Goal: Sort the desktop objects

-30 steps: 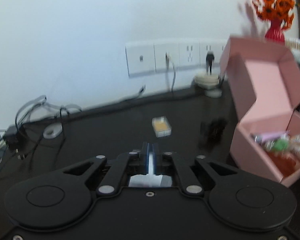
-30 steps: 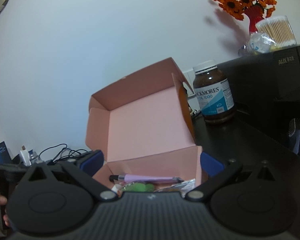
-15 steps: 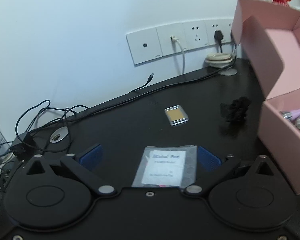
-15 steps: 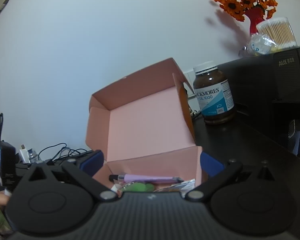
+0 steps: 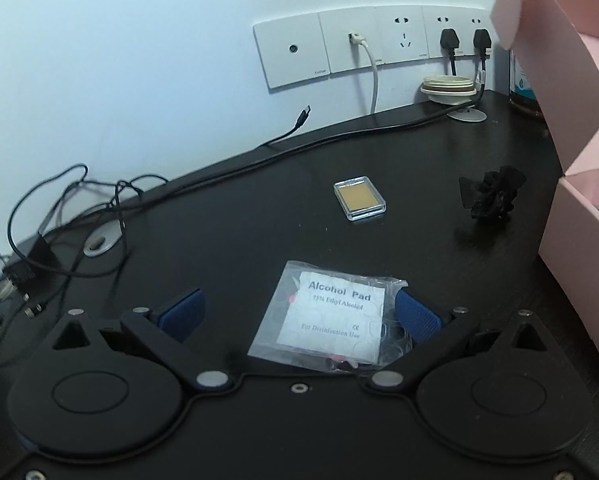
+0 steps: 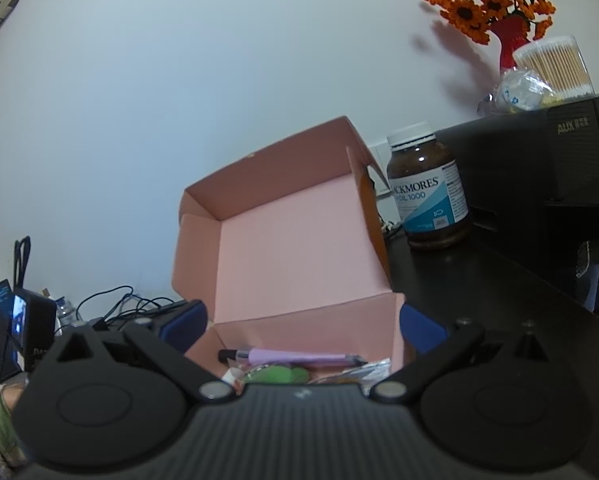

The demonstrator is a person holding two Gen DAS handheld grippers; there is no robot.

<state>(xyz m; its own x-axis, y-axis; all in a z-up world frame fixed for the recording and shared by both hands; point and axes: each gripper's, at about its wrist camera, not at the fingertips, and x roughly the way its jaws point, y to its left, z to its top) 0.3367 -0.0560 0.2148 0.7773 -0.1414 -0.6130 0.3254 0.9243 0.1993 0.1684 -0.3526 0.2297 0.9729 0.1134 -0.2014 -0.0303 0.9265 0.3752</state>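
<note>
An "Alcohol Pad" packet [image 5: 331, 320] lies flat on the black desk [image 5: 259, 232]. It sits between the blue pads [image 5: 181, 314] of my left gripper [image 5: 299, 315], which is open wide; the pads do not press on it. Farther back lie a small clear case with a tan insert [image 5: 359, 198] and a black scrunchie [image 5: 493, 198]. The open pink box [image 5: 579, 240] stands at the right. My right gripper [image 6: 301, 328] is open and empty, its fingers either side of the pink box [image 6: 299, 264]. That box holds a purple pen [image 6: 295, 358] and a green item [image 6: 279, 376].
Wall sockets [image 5: 363, 46] with plugged cables run along the back, with loose cords [image 5: 79, 208] at the left. A brown supplement bottle [image 6: 429, 188] and a black appliance [image 6: 547, 184] stand right of the box. A red vase of orange flowers [image 6: 511, 40] sits on top.
My left jaws went from shut to wide open. The left view has dipped toward the desk, and the alcohol pad packet now lies in full view between the pads. The right gripper has not moved.
</note>
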